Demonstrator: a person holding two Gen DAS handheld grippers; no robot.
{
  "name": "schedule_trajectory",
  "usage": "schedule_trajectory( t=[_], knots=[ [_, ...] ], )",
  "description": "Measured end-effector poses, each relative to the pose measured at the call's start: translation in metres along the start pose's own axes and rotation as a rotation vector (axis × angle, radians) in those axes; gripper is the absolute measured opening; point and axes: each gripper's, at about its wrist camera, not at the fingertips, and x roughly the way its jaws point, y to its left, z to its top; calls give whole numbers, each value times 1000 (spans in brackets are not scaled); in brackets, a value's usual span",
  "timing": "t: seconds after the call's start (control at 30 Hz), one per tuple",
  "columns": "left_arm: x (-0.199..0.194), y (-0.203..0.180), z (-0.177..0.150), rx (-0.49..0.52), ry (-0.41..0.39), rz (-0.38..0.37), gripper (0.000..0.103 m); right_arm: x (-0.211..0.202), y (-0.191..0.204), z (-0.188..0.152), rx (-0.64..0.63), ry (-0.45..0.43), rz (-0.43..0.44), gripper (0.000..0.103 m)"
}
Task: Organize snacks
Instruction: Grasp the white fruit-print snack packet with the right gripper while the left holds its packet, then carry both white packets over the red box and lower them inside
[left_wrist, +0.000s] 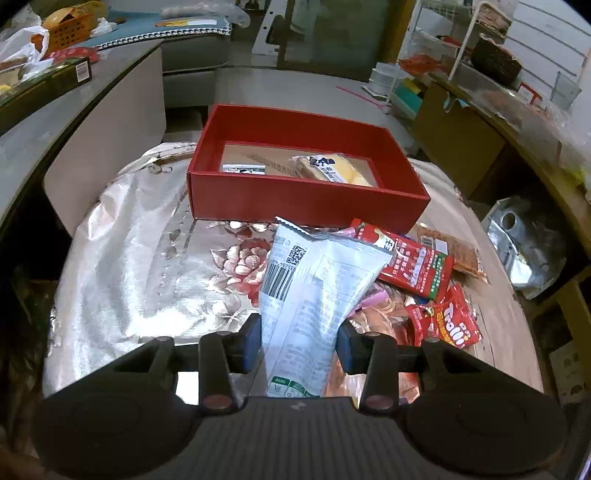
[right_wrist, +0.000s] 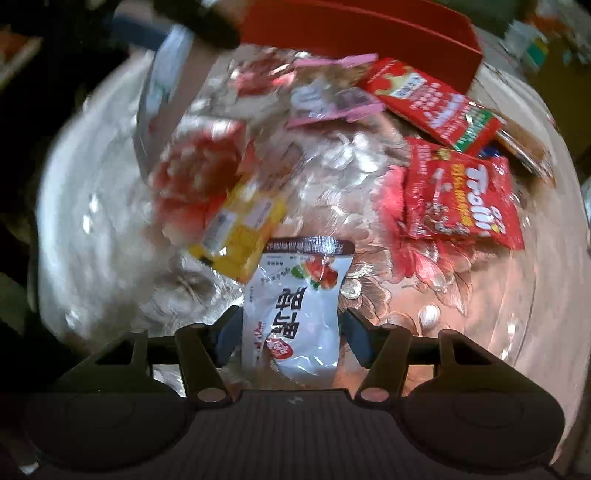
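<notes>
Table: round top under a shiny floral cloth (left_wrist: 122, 236), silver with big pink-red flowers, takes up most of both views.
Red box (left_wrist: 306, 201): open cardboard tray sitting at about 12 o'clock on the table, just beyond the snack pile. Inside there's a yellow cake-type pack (left_wrist: 334, 168) toward the right and a small dark-printed packet (left_wrist: 243, 169) toward the left.
Snack pile: loose on the cloth at roughly 3 o'clock from the left gripper, near the box's front wall.
Long silver-white bag (left_wrist: 314, 291): barcode and QR code facing up, raised off the cloth, its top end pointing at 12 toward the box.
Left gripper (left_wrist: 300, 341): clamped on that silver-white bag, blue pads pressing both sides of it.
Red flat pack (left_wrist: 410, 264): green corner, lying at 2 o'clock from the held bag, on top of a brown snack pack (left_wrist: 467, 258).
Trolli bag (right_wrist: 461, 195): red, at 1 o'clock from the right gripper, flat on the cloth.
White pouch (right_wrist: 295, 310): red fruit picture and big dark characters, sitting between the right fingers.
Right gripper (right_wrist: 291, 338): jaws apart, a visible gap on each side of the white pouch, so not squeezing it.
Yellow packet (right_wrist: 240, 236): blurry, at 11 o'clock, tucked against the white pouch's top corner.
Pink wrapper (right_wrist: 332, 99): small, blurred, at 12 o'clock near the box.
</notes>
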Motion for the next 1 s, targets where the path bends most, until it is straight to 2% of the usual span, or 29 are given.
schedule_trajectory(
  t=[0.07, 0.27, 0.43, 0.7, 1.0],
  knots=[
    [2, 3, -2, -5, 13, 7, 36, -3, 8, -2, -53, -2, -22, 63],
    [11, -2, -1, 14, 58, 19, 36, -12, -3, -3, -51, 10, -1, 62],
    [12, -7, 3, 10, 52, 17, 36, -42, -28, 12, 5, -88, 34, 62],
    [38, -22, 16, -19, 72, 48, 36, -53, -88, 51, 134, -205, 84, 62],
    [38, -37, 38, -4, 3, 81, 36, -63, -117, 89, 183, -310, 129, 62]
  ],
)
